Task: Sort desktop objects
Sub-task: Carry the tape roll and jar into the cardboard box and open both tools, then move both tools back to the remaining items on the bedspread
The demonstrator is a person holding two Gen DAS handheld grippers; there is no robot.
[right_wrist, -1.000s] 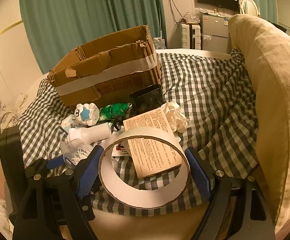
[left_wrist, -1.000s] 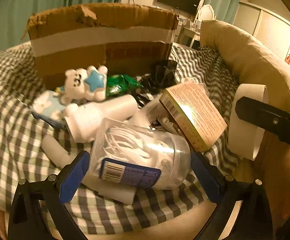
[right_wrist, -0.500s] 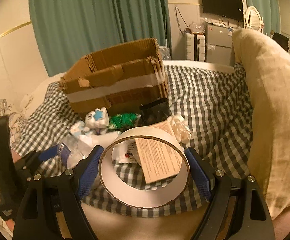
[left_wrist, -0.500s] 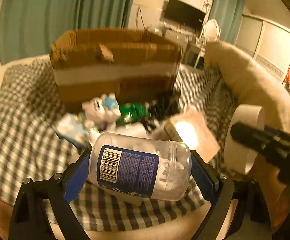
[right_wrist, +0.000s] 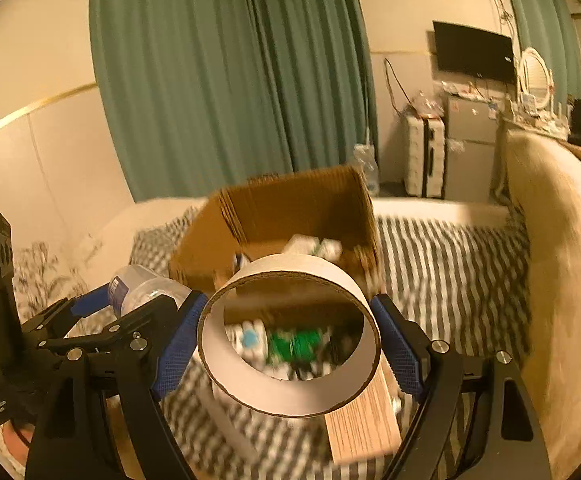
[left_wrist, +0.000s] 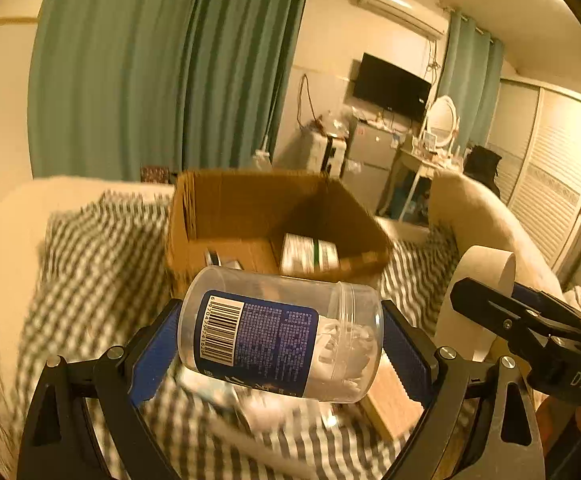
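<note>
My left gripper (left_wrist: 280, 344) is shut on a clear plastic jar (left_wrist: 280, 334) with a blue barcode label and white contents, held sideways above the checked cloth. My right gripper (right_wrist: 288, 342) is shut on a wide white tape roll (right_wrist: 290, 388), held up in the air. The roll also shows in the left wrist view (left_wrist: 478, 280), and the jar in the right wrist view (right_wrist: 142, 288). An open cardboard box (left_wrist: 274, 216) stands ahead of both grippers, with a white-and-green packet (left_wrist: 308, 254) inside.
A checked cloth (left_wrist: 90, 272) covers the surface. Small items, including a green packet (right_wrist: 294, 344), lie below the roll in front of the box (right_wrist: 290, 216). A wooden-looking board (right_wrist: 362, 420) lies under the right gripper. A beige cushion (right_wrist: 562, 280) rises at the right.
Both grippers have lifted their objects off the pile and risen. The box's open top and inside now show. The views are blurred from motion.
</note>
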